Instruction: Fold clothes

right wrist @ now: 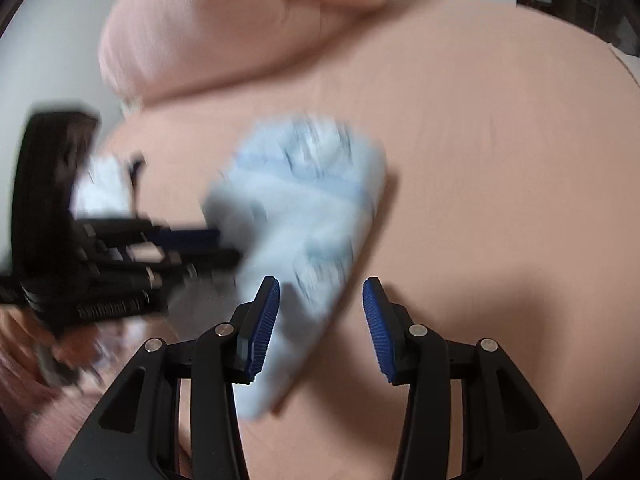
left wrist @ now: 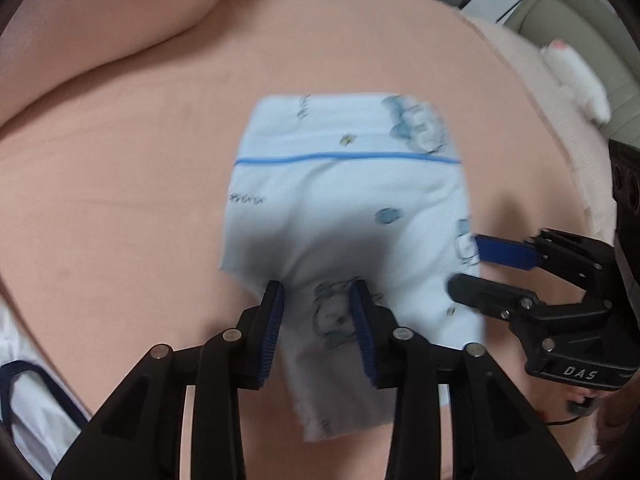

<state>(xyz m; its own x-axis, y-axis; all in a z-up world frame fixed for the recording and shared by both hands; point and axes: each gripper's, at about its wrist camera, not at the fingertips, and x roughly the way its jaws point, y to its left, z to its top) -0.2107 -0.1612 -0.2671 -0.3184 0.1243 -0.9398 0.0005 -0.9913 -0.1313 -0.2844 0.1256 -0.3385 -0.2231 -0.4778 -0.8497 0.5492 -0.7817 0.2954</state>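
A light blue printed garment (left wrist: 344,200) with a thin blue stripe lies folded on the peach bed sheet (left wrist: 120,184). My left gripper (left wrist: 318,292) stands open over its near end, with the cloth lying flat between the pads and not pinched. My right gripper (left wrist: 464,264) comes in from the right at the garment's right edge, its fingers apart. In the right wrist view the garment (right wrist: 304,200) is blurred. There my right gripper (right wrist: 320,288) is open, its left finger over the cloth's edge. The left gripper (right wrist: 224,244) shows as a dark blur at the left.
A pink duvet or pillow (left wrist: 100,20) is bunched at the back of the bed (right wrist: 240,40). A white garment with navy trim (left wrist: 24,400) lies at the near left edge. Beyond the bed's right edge stand a beige sofa (left wrist: 580,20) and a white fluffy thing (left wrist: 576,76).
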